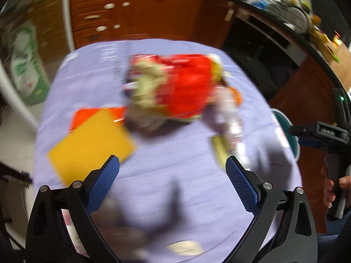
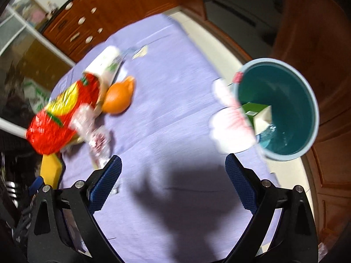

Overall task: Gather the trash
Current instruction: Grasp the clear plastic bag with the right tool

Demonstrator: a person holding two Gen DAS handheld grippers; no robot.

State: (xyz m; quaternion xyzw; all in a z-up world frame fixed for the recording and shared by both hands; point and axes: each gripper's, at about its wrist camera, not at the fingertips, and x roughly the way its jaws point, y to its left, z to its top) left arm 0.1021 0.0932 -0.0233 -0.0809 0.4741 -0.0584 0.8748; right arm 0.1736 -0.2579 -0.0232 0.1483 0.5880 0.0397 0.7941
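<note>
A table under a lilac cloth (image 1: 166,153) (image 2: 175,114) holds the trash. A red and yellow snack bag (image 1: 175,87) (image 2: 59,118) lies at its middle, with a crumpled clear wrapper (image 1: 228,118) (image 2: 96,135) beside it. In the right wrist view a white paper cup (image 2: 105,63) lies on its side above an orange fruit (image 2: 118,96). A teal bin (image 2: 285,109) (image 1: 287,127) at the table's right edge holds a small green and white carton (image 2: 258,114). White crumpled paper (image 2: 230,122) lies against the bin. My left gripper (image 1: 172,171) and right gripper (image 2: 173,171) both hover open above the cloth, holding nothing.
A yellow sheet (image 1: 92,144) (image 2: 50,171) lies over an orange one (image 1: 87,116) at the table's left. Small scraps (image 2: 140,52) lie at the far edge. Wooden drawers (image 1: 131,11) stand behind. A hand (image 1: 333,188) grips the other gripper's handle at right.
</note>
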